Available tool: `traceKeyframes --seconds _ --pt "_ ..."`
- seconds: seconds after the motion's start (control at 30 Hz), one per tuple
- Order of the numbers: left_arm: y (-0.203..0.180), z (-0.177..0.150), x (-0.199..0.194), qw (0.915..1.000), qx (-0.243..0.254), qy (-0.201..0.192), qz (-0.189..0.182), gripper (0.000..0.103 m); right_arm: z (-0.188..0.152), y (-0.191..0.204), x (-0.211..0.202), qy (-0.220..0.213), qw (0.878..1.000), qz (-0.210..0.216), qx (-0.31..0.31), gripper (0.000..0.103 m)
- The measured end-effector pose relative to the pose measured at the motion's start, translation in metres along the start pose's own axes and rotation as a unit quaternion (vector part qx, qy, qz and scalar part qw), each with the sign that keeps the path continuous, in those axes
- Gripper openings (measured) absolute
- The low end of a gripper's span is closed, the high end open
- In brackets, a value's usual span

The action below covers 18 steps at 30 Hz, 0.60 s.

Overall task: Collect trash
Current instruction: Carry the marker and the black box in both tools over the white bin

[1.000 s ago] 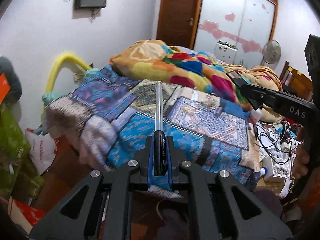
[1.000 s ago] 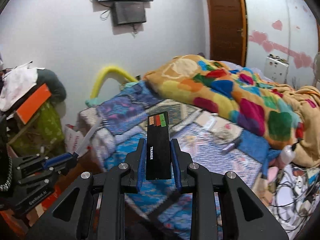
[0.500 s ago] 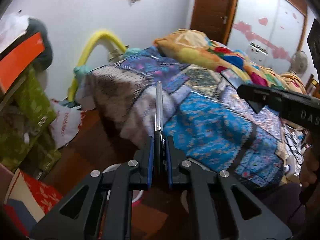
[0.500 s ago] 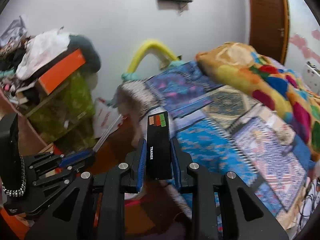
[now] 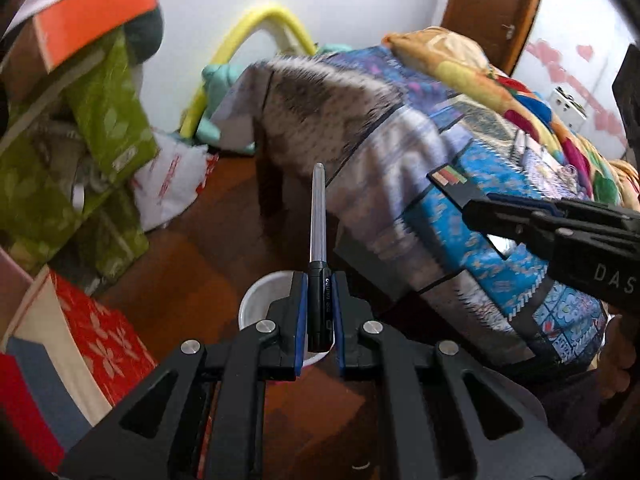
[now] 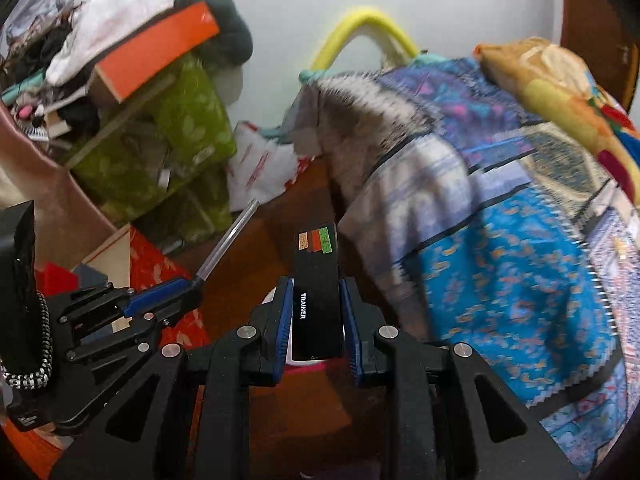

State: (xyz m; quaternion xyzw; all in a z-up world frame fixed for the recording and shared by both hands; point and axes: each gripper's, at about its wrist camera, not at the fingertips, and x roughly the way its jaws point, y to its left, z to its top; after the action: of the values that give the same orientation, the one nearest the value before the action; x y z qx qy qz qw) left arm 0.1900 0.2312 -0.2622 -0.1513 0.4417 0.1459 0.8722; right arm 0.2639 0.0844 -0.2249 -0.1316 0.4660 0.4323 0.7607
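Two pieces of trash in grip, one per hand-held gripper. Left hand-held gripper (image 5: 319,316), low centre of the left wrist view, clamped tight on a pen (image 5: 319,264) by its black cap end, clear barrel sticking up toward mid-frame. Right hand-held gripper (image 6: 316,320), low centre of the right wrist view, closed on a flat black packet (image 6: 318,296) marked TRAINER, with orange, red and green patches at its top end. Same packet visible at centre right of the left view, same pen at centre left of the right view.

Bin (image 5: 264,300), a white round rim with a pink edge, on the wooden floor (image 5: 224,232) directly behind both sets of jaws, mostly hidden by them. Bed with patterned blue cover (image 5: 472,220) filling the right half of each frame; green boxes (image 6: 172,152) and a white plastic bag (image 5: 172,184) at the left.

Step in hand, by judgement: carrying both pieces to the bin, both tools angled down at it. Next move likely calls for getting each load squarely over the opening, then releasing. Pen long and thin, so apt to tip across the rim or bounce out unless dropped close and near upright; packet light and flat, apt to drift wide.
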Motion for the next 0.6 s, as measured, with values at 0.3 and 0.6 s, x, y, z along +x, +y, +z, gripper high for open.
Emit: traceKeyframes --seconds 0.3,0.6 --pt "0.038 -0.020 0.061 0.9974 -0.041 0.053 0.025 0.011 0.002 0.009 0.072 0.083 0.996 0.030 0.001 0.022" --pt "0.054 -0.024 0.101 0.9945 -0.057 0.082 0.032 0.011 0.022 0.015 0.108 0.095 0.994 0.052 0.004 0.022"
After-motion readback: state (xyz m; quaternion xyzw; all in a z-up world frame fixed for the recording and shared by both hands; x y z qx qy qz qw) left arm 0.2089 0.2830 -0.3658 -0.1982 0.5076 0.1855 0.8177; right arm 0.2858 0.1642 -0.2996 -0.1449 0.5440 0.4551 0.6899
